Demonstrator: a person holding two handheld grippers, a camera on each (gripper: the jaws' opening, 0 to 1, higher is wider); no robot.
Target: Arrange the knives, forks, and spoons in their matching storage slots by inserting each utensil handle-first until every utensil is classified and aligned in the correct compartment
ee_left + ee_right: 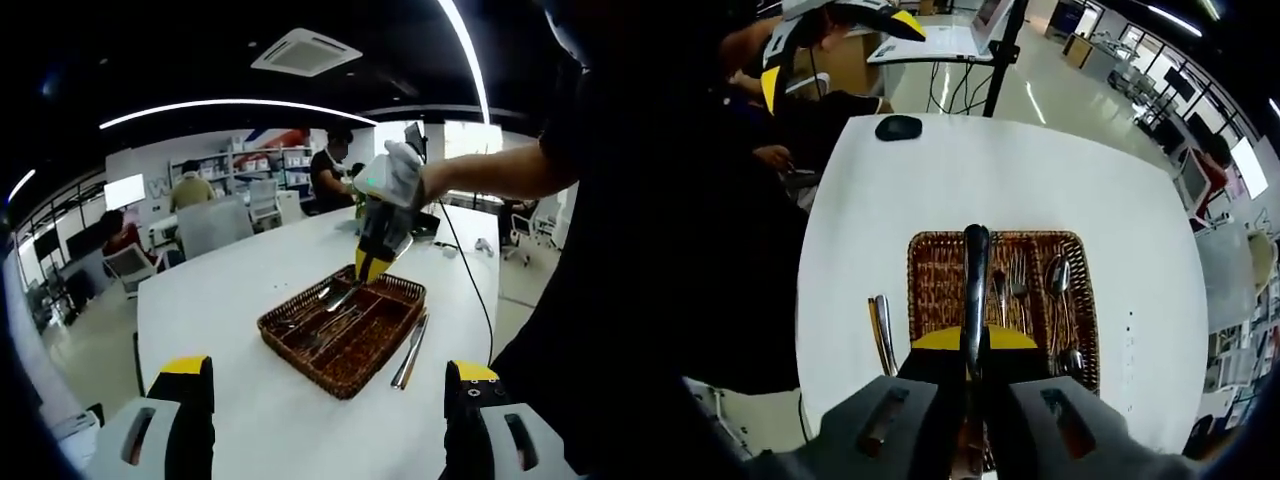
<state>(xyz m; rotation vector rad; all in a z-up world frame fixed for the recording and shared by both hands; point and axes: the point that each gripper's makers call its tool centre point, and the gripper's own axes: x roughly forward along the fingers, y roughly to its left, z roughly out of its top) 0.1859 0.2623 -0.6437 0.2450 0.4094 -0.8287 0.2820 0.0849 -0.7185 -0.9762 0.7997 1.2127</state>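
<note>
The right gripper, yellow-tipped jaws pressed together on a long silver utensil, hung directly over the brown woven wicker tray, and the reason looked plain: the piece ran lengthwise with the tray's slots, lined up to drop into the left-hand compartment. Which kind of utensil it was, the right gripper view did not settle. The left gripper was idling low, jaws wide apart with nothing between them, facing the tray from the near table edge. Inside the tray, silver forks filled a middle lane and silver spoons the lane to the right. Just outside the tray's left wall, two silver table knives lay side by side on the white round table, not yet sorted. Farther off sat a black computer mouse.
</note>
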